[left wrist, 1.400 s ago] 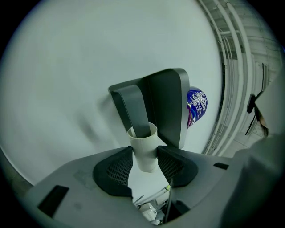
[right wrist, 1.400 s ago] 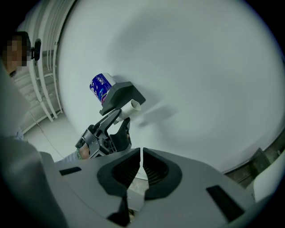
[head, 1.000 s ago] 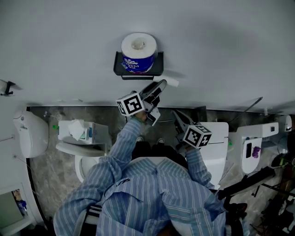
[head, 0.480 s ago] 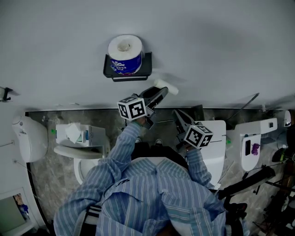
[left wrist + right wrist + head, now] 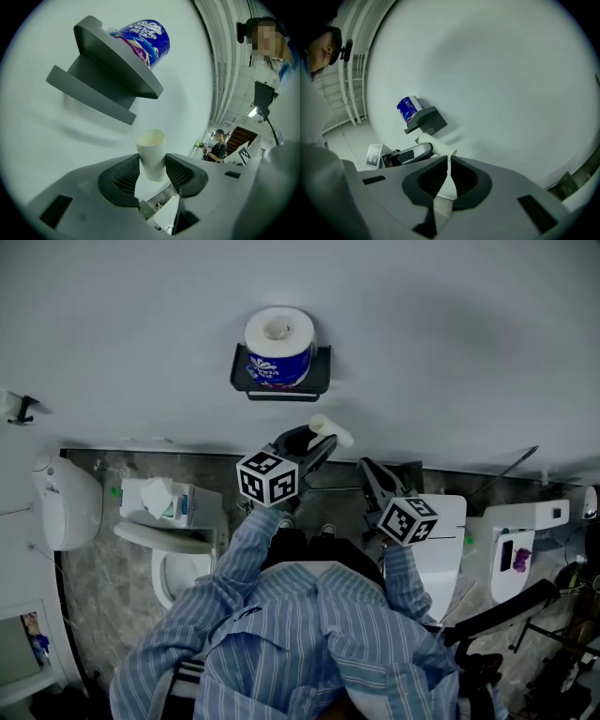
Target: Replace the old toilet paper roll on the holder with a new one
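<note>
- Gripping a bare cardboard tube [image 5: 152, 157], the left gripper [image 5: 317, 440] has its jaws set fairly wide, with a pad pressed on each side of the tube. The tube's open end pokes out past the tips.
- In the head view, that tube sits at six o'clock of the holder [image 5: 281, 383], just below it and clear of it. It is close against the white wall [image 5: 450, 334].
- Up on the holder, a full roll [image 5: 278, 338] in a blue wrapper stands upright on the dark shelf, its core hole facing the head camera.
- Over to the right gripper [image 5: 368, 470]: its jaws are pressed together with nothing between them. It hangs at four o'clock of the left gripper, near it but not touching, and its nose points at the wall.
- From the right gripper view, the tube and the left gripper show at eleven o'clock of its own jaws, with the holder and roll just above them.
- Down on the stone floor [image 5: 103, 587], a white toilet [image 5: 155, 542] lies at eight o'clock of the left gripper. A tissue box [image 5: 167, 502] sits just at its twelve o'clock.
- Striped sleeves [image 5: 234, 563] fill six o'clock of the head view.
- In the left gripper view, a bystander [image 5: 218, 146] in dark clothes stands far off at three o'clock.
</note>
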A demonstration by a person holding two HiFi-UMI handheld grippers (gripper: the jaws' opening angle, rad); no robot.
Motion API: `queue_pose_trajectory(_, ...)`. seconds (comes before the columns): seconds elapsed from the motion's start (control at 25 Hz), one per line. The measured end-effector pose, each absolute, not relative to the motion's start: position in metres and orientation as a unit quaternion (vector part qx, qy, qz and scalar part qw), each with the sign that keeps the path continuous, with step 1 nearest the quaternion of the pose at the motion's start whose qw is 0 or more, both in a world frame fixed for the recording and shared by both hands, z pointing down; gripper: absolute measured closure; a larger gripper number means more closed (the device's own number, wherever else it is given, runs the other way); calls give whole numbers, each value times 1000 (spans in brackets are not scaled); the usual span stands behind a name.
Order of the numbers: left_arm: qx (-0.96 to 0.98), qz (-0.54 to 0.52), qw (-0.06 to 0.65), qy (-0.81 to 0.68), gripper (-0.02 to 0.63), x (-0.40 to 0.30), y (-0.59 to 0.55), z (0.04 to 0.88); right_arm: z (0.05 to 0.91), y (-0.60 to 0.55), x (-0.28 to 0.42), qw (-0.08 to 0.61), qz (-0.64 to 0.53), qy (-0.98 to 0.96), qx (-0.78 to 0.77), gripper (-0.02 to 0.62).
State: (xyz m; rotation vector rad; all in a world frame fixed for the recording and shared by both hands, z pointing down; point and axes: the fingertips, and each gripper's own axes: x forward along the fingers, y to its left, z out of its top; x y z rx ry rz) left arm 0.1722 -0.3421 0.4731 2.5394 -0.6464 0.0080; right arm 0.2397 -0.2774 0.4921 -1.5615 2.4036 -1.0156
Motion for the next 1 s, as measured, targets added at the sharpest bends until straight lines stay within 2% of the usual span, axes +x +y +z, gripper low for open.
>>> queue_pose_trajectory(0.28,921,-3,268,-283,431,123,-339,481,468,-293,216,5,-266,825,-498,572)
queue_pose_trajectory(0.32,918,-5,270,-290,431,115,-339,481,460,-297,209,-6,-248,835,-491,546)
queue_pose_trajectory(0.4,912,-10,273,-306,431,96,-339,482,440,-304,193,-26,-203,857,-472,392)
queue_pose_trajectory(0.44,909,-12,274,-314,431,87,-339,483,429,-308,185,-34,-179,867,-463,372)
queue_pose_trajectory(0.84,887,-16,281,-366,431,11,-333,491,325,-362,133,-58,-20,885,-462,266)
queue_pose_trajectory(1.0,876,-24,288,-386,431,-15,-334,495,294,-379,122,-44,-14,870,-491,229)
